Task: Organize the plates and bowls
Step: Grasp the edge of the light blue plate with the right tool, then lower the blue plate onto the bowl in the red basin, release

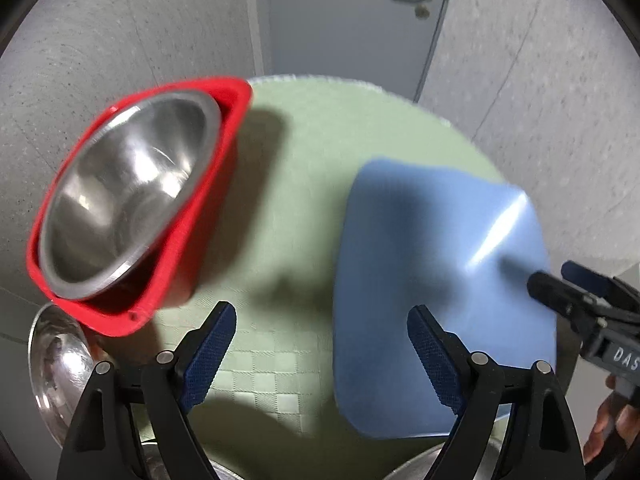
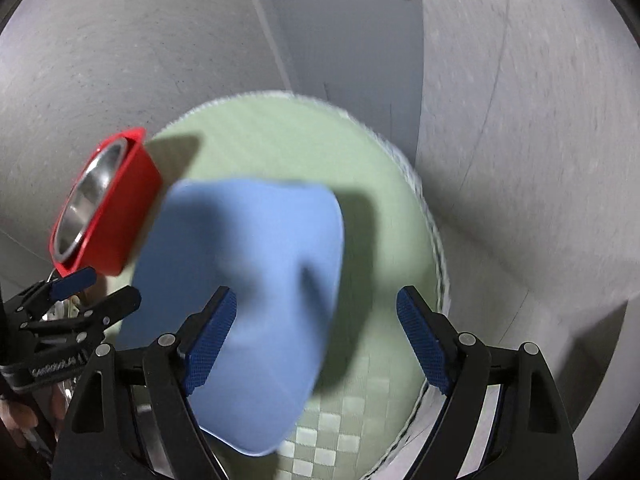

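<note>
Open green mat between red bin on the left and blue plate on the right: a clear lane straight ahead of the left gripper, jaws spread, nothing between them

Red bin is filled by a steel bowl; another steel bowl sits just beside its near corner

Right gripper, jaws spread, over the blue plate; bare mat to its right up to the table edge

Walls and door close behind the table

A shiny metal bowl is gleaming inside a glossy red plastic tub; a smooth blue plate is lying on a matt woven green mat.
</note>
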A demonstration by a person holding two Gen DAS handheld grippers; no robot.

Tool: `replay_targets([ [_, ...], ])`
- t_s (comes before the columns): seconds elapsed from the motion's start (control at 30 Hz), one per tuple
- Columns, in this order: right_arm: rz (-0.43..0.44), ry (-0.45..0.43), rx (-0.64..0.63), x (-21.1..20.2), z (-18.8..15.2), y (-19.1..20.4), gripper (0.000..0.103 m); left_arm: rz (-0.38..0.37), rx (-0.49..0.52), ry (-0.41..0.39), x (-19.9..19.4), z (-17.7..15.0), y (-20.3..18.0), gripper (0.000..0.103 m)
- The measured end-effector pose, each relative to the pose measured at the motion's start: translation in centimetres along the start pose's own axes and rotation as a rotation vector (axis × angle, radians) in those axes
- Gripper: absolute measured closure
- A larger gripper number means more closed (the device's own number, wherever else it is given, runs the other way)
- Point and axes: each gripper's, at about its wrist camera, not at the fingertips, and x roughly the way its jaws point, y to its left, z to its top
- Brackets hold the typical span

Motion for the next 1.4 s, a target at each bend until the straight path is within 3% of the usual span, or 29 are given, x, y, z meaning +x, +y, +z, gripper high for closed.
replay_targets([
  [0.1,0.081,0.053,0.034,1.5,-1.1,0.0,0.021,-0.025,0.012,0.042,1.1,0.2,-0.3,0.03],
  [0.13,0.097,0.061,0.038,1.7,-1.3,0.1,0.026,-0.038,0.019,0.056,1.6,0.2,-0.5,0.033],
  [0.2,0.138,0.077,0.043,2.2,-1.6,0.3,0.043,-0.061,0.031,0.082,2.3,1.1,-0.5,0.054],
  [0.27,0.174,0.091,0.04,2.4,-1.4,0.7,0.068,-0.105,0.045,0.105,3.1,1.9,-0.4,0.07],
  [0.37,0.152,0.067,0.011,1.8,-0.8,1.2,0.069,-0.102,0.057,0.072,3.1,3.7,0.9,0.071],
  [0.57,0.136,0.004,-0.087,-0.5,2.6,4.0,0.069,-0.124,0.028,-0.068,-0.6,5.5,2.2,0.075],
  [0.67,0.156,-0.041,-0.151,-2.0,4.7,6.4,0.069,-0.107,-0.015,-0.152,-3.4,7.2,4.7,0.075],
  [0.9,0.236,-0.075,-0.311,-2.1,9.3,15.0,0.069,-0.047,-0.162,-0.265,-8.0,8.1,13.1,0.075],
  [1.1,0.265,-0.005,-0.439,2.2,10.9,22.8,0.069,0.013,-0.3,-0.218,-6.3,6.6,20.0,0.075],
  [1.23,0.262,0.066,-0.491,5.5,10.9,25.6,0.069,0.045,-0.355,-0.162,-4.1,6.2,23.3,0.076],
  [1.4,0.236,0.099,-0.519,7.8,10.7,26.5,0.069,0.044,-0.379,-0.11,-1.7,5.6,24.8,0.076],
])
